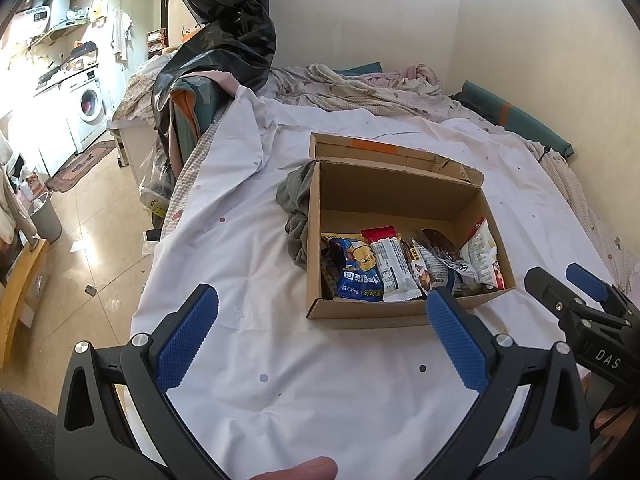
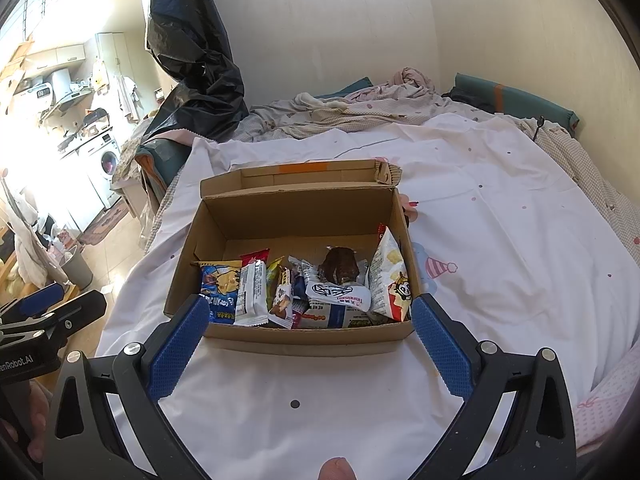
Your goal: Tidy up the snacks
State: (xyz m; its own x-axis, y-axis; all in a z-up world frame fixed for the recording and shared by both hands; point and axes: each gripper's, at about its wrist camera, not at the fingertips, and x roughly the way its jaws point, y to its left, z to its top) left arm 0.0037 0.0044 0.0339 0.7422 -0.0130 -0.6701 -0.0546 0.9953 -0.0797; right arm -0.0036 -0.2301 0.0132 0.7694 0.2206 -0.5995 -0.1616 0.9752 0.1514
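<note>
An open cardboard box (image 1: 394,196) (image 2: 296,216) sits on a white sheet on the bed. Several snack packets stand in a row along its near wall: a blue packet (image 1: 357,270) (image 2: 218,290), a white bar (image 1: 394,268) (image 2: 251,292), a dark chocolate snack (image 2: 338,266) and a white-and-red packet (image 1: 482,256) (image 2: 390,280). My left gripper (image 1: 324,300) is open and empty, just short of the box's near left side. My right gripper (image 2: 310,312) is open and empty, its fingers level with the box's near wall. Each gripper shows in the other's view, the right gripper in the left wrist view (image 1: 580,300) and the left gripper in the right wrist view (image 2: 44,312).
A grey cloth (image 1: 296,216) lies against the box's left side. Crumpled bedding (image 1: 360,88) and teal cushions (image 1: 516,116) lie at the bed's far end. A black plastic bag (image 1: 224,32) hangs at the left. Past the bed's left edge is floor with a grey bin (image 1: 46,218) and a washing machine (image 1: 90,104).
</note>
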